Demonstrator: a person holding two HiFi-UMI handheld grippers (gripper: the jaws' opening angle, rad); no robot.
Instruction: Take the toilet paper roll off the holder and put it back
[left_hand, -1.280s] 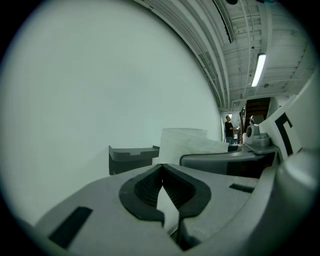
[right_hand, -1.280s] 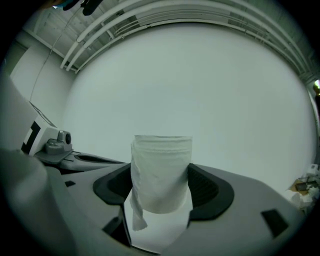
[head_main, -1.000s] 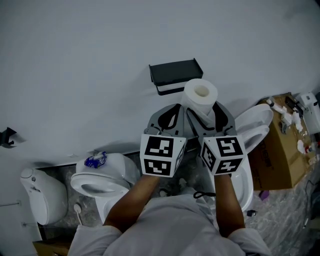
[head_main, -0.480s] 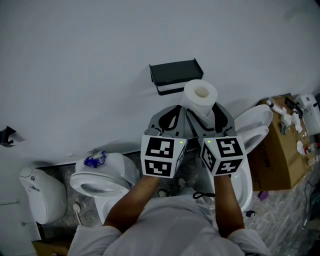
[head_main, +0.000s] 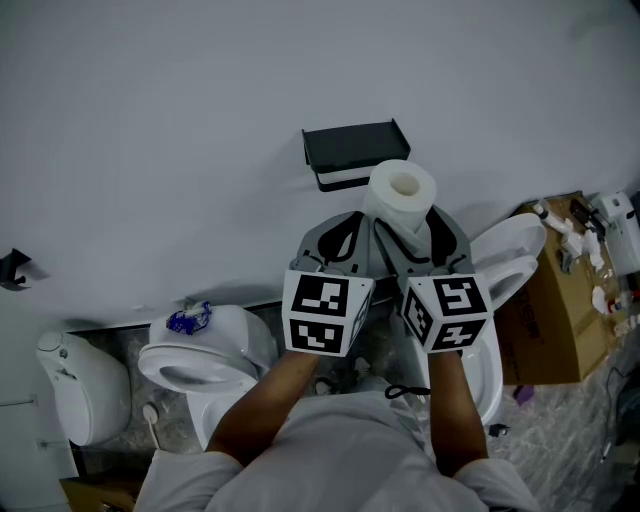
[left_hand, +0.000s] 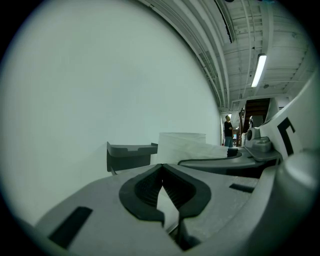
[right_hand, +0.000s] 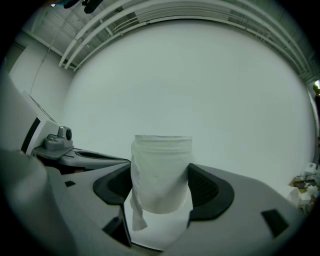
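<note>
Right tongs (right_hand: 162, 197) around toilet paper roll (right_hand: 161, 165)

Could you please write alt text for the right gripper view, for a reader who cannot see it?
The right tongs grip a white toilet paper roll upright between their dark-padded grey jaws, a loose end hanging at its lower left. Behind is a plain pale wall; the grey left tongs show at the left edge.

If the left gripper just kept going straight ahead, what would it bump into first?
Most likely the black holder on the wall: the left gripper points at it with nothing between. The toilet paper roll held in the right gripper sits to the right of that line. Depth is unclear.
</note>
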